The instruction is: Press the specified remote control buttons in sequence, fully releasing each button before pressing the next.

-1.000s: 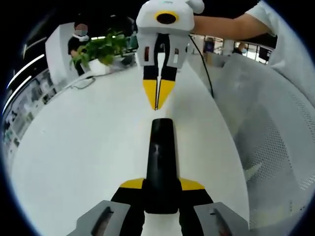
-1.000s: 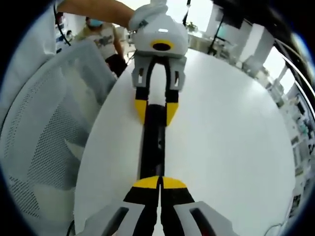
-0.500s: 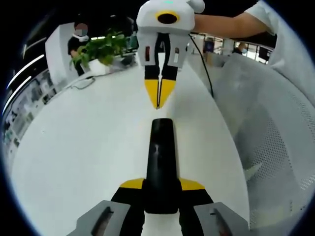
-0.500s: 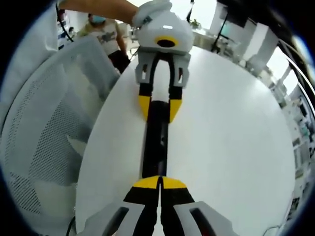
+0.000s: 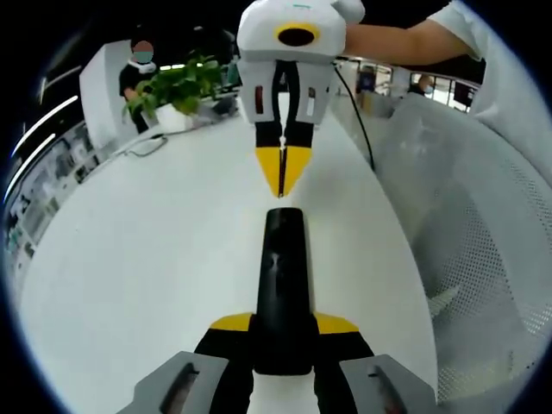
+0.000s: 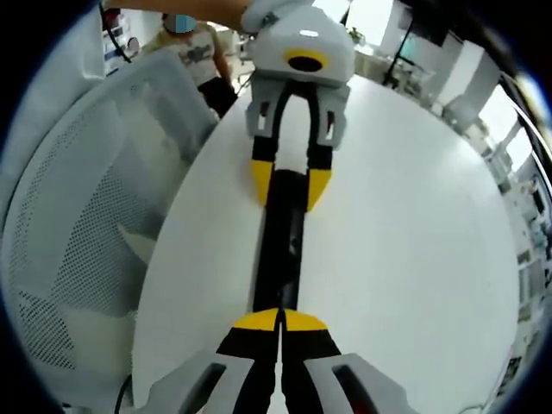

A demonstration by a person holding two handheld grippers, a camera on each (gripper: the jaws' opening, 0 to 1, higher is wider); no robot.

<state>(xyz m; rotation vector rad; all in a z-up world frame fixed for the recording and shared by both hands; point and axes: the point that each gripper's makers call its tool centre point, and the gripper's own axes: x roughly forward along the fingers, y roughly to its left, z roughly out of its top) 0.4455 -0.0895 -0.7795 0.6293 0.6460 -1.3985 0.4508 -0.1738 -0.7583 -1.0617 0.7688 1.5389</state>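
- Remote (image 5: 282, 285): black and slim, it lies lengthwise on the white table (image 5: 155, 259), one end clamped between the yellow-tipped jaws of the left gripper (image 5: 283, 332).
- In the right gripper view the remote (image 6: 281, 259) runs from the left gripper (image 6: 291, 185) at its far end down to the right gripper (image 6: 279, 321) at the near end.
- Right gripper (image 5: 280, 172): jaws pressed together with no gap, holding nothing; the closed yellow tip serves as a pointer.
- What changed: over the last second that tip has come closer to the remote's far end in the left gripper view; it now hangs just short of the end, where before it sat farther back.
- The left gripper's hold on the remote looks the same throughout.
- Whether the tip touches the remote cannot be told from either view.
- Judgement: this reads as an approach toward a button, not a press under way; no button is clear enough to name.
- Nearby: a white mesh chair (image 5: 483, 259) beside the table, a potted plant (image 5: 177, 86) at the far edge.
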